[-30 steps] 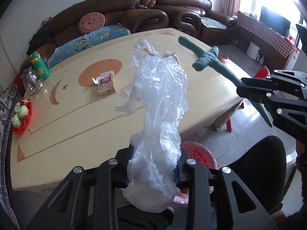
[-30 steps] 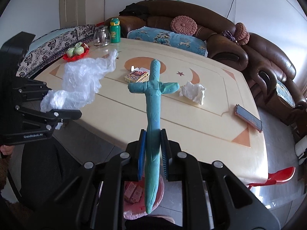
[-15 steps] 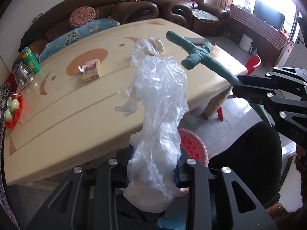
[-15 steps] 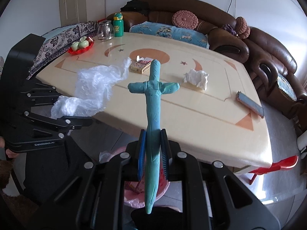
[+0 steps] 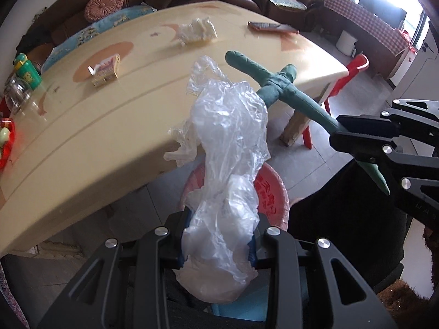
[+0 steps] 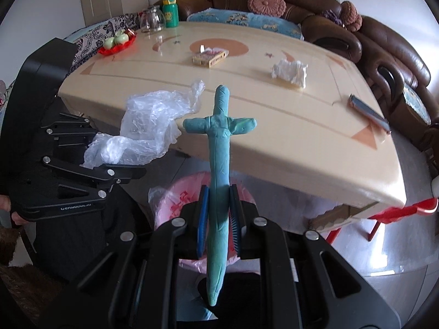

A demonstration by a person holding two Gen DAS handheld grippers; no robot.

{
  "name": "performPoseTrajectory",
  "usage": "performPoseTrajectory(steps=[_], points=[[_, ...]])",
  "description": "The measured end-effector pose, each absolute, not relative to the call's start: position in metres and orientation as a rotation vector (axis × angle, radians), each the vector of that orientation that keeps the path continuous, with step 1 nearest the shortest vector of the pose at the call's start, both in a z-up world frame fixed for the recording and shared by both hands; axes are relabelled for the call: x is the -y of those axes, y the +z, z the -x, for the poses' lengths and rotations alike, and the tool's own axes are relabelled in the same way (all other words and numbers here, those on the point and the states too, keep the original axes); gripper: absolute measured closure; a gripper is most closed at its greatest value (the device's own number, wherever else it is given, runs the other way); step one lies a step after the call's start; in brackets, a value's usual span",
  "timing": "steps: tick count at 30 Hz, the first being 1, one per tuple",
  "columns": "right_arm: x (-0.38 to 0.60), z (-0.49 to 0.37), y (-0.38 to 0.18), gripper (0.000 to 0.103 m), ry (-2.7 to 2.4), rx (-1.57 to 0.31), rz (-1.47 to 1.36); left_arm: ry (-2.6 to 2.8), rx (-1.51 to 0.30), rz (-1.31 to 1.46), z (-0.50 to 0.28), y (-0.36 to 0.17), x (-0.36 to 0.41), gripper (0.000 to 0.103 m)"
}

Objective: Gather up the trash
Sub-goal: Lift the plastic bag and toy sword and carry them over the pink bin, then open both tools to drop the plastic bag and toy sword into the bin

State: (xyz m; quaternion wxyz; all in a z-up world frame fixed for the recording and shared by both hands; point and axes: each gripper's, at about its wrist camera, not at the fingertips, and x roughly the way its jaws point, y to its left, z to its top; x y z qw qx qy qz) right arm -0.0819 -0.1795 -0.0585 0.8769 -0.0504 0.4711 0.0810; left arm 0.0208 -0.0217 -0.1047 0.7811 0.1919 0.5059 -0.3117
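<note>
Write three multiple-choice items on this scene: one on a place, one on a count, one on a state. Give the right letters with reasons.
1. Where is the phone?
A. on the table
B. in the bin
C. on the sofa

2. How many hand-held grippers hold something?
A. none
B. one
C. two

3. The plastic bag is
A. folded flat
B. crumpled
C. tied shut

Answers:
1 A, it lies near the table edge.
2 C, the left hand-held gripper clamps the bag and the right hand-held gripper clamps the green clay sword.
3 B, it is wrinkled all over.

Both wrist views look steeply down past the table (image 5: 90, 137) edge, sharing its top.
</note>
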Motion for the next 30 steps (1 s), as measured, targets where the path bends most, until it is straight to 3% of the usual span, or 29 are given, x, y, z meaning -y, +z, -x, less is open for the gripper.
performPoseTrajectory(steps=[30], points=[[0.191, 0.057, -0.204, 0.087, 0.17, -1.273, -0.009, -0.638, -1.461, -0.37, -0.053, -0.258, 0.041, 0.072]])
